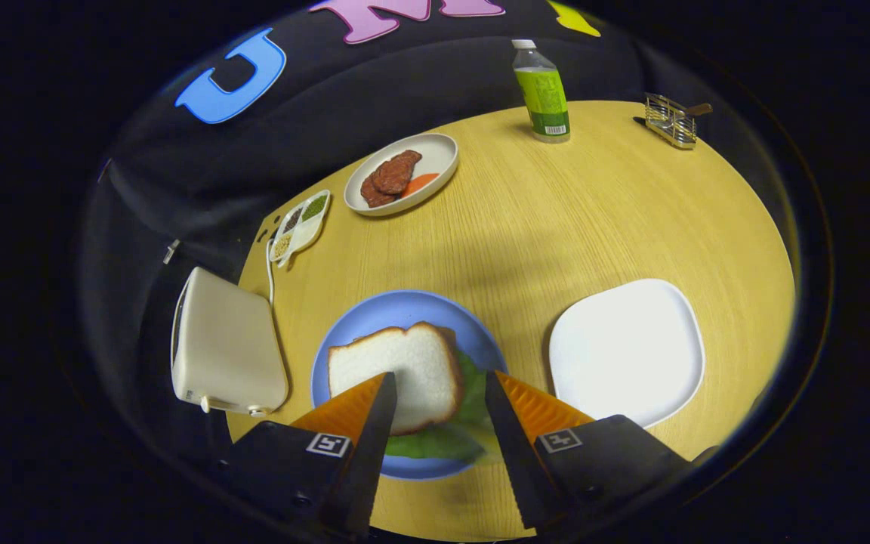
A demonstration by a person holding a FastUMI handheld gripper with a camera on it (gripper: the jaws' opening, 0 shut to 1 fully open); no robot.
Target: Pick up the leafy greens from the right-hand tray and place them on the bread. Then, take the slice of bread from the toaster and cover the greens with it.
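The gripper hovered with its fingers apart and empty above the blue plate, where a bread slice lay over the greens. The toaster stood to one side, a white tray to the other.

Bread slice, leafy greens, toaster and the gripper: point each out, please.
Bread slice (pixel 397 370), gripper view: centre of its top face.
Leafy greens (pixel 435 444), gripper view: leaf poking out below the bread.
Toaster (pixel 227 344), gripper view: side wall.
Gripper (pixel 439 381), gripper view: open, above the bread.
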